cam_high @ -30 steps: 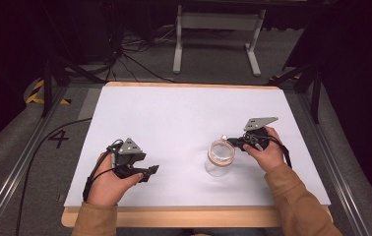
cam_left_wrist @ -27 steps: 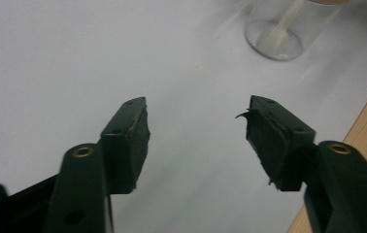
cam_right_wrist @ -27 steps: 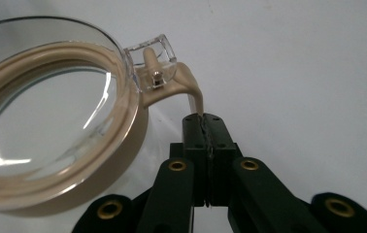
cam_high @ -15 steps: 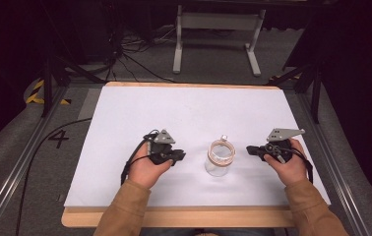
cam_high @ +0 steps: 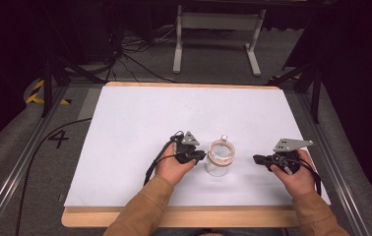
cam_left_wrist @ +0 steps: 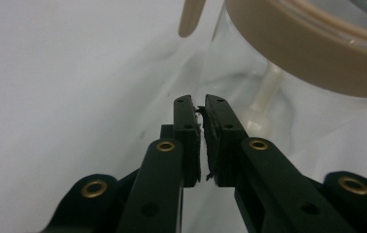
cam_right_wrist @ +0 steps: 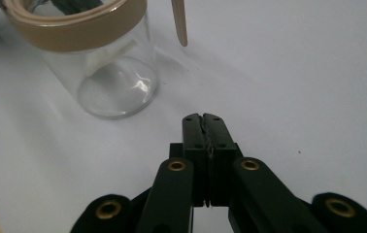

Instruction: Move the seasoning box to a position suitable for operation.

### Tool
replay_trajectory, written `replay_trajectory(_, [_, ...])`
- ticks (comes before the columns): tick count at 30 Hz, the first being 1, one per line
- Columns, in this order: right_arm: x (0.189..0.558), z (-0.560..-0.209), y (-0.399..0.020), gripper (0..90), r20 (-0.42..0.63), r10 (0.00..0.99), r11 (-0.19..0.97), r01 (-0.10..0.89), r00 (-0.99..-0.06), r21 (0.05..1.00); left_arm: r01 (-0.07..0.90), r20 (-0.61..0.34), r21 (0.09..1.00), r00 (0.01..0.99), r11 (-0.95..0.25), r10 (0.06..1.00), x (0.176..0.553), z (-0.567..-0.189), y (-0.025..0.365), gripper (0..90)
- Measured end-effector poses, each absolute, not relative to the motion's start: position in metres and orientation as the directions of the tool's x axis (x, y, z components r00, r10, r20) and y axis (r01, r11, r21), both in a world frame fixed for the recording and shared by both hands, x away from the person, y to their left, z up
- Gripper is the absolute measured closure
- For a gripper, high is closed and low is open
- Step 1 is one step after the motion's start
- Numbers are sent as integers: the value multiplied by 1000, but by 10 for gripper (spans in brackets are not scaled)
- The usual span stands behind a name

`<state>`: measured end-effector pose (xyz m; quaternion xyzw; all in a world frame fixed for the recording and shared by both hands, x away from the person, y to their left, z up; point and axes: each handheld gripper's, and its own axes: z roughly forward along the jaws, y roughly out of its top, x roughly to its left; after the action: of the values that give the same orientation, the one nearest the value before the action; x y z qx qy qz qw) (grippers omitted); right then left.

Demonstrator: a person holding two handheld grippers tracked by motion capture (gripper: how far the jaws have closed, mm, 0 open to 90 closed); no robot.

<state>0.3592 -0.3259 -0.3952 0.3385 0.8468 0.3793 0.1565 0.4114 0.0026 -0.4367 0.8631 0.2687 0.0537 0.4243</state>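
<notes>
A clear glass jar [cam_high: 220,158] with a tan band around its rim stands upright on the white table [cam_high: 174,113], near the front centre. My left gripper [cam_high: 201,156] sits just left of the jar, fingertips almost at its wall. In the left gripper view the jaws [cam_left_wrist: 199,104] are shut with nothing between them, and the jar [cam_left_wrist: 293,73] looms close ahead to the right. My right gripper [cam_high: 257,160] rests a short way right of the jar and points toward it. It is shut [cam_right_wrist: 202,119] and empty, with the jar [cam_right_wrist: 104,63] farther off at upper left.
A tan tab [cam_right_wrist: 179,22] hangs from the jar's rim band. The wooden table edge [cam_high: 184,216] runs along the front. Behind the table stand a metal frame [cam_high: 218,29] and floor cables [cam_high: 125,54]. A black cable [cam_high: 41,142] trails off the left side.
My left gripper has moved right, from the front left up to the jar's side. My right gripper has drawn back to the right, away from the jar's rim.
</notes>
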Motion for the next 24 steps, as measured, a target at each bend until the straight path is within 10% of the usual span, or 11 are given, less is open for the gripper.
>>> replay_trajectory(24, [360,-397,-325,898,-12,687,490,451,-727,746,417,-187,714,888,-562,421,396,-427,-10,898])
